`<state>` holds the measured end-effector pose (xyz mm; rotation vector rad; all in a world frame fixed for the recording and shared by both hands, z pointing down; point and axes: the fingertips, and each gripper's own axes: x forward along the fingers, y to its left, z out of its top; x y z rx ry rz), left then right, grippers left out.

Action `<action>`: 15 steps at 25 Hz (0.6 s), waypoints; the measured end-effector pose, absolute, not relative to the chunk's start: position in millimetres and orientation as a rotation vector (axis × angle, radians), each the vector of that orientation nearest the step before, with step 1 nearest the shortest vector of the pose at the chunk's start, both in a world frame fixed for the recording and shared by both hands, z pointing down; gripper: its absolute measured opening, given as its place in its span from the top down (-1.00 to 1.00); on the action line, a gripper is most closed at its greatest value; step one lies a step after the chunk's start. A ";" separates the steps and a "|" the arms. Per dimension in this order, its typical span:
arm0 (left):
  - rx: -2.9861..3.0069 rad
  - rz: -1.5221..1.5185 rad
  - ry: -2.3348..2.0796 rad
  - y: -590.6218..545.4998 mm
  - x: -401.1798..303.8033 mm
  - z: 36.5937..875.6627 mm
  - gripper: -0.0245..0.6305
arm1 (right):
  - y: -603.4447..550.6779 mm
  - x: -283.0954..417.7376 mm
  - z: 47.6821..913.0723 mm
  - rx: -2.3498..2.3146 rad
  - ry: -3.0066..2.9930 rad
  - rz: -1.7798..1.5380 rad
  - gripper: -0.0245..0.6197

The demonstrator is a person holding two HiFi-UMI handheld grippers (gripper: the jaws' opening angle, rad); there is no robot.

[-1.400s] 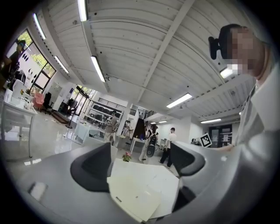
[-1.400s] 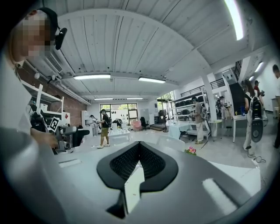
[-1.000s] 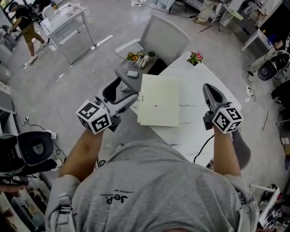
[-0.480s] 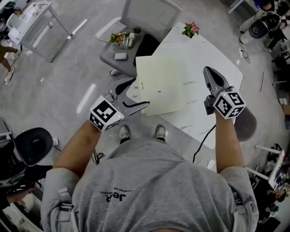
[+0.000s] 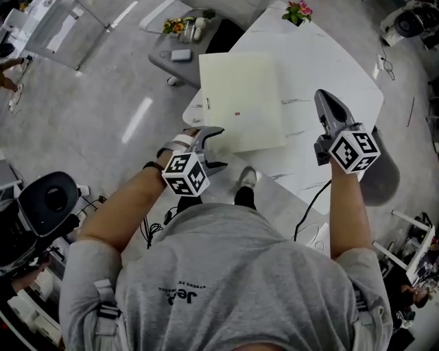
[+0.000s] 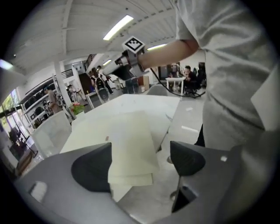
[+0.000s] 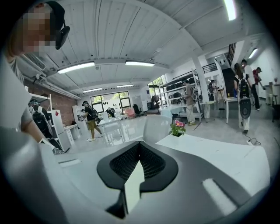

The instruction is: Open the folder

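Observation:
A pale cream folder (image 5: 240, 103) lies closed and flat on the white marble table (image 5: 329, 55); its near-left corner overhangs the table's edge. My left gripper (image 5: 218, 147) is open, just short of that near corner and level with it. In the left gripper view the folder (image 6: 131, 140) shows between the open jaws of my left gripper (image 6: 140, 162), not touched. My right gripper (image 5: 321, 97) is shut and empty, hovering over the table to the folder's right, apart from it. The right gripper view shows my right gripper (image 7: 139, 162) with its pads pressed together.
A pink potted flower (image 5: 296, 10) stands at the table's far corner. A grey stool (image 5: 180, 48) with small things on it sits beyond the table's left edge. A black office chair (image 5: 48, 202) is at my left. My feet (image 5: 245, 179) are under the near table edge.
My left gripper has moved in from the left to the folder's near corner, still open. The right gripper stays shut in about the same place. The folder has not moved.

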<state>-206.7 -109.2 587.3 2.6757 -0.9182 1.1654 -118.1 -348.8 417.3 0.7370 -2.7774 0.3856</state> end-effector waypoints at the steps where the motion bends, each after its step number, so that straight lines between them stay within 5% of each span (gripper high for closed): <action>1: 2.672 1.223 -0.908 -106.3 -206.9 597.6 -0.45 | -348.6 -116.3 420.4 0.736 -2.776 0.390 0.91; 10: 2.645 1.504 -0.925 -98.6 -213.3 640.1 -0.44 | -343.4 -101.0 440.5 0.760 -2.760 0.425 0.91; 15: 2.658 1.548 -0.976 -105.4 -218.0 641.2 -0.09 | -338.7 -100.3 444.2 0.756 -2.759 0.447 0.91</action>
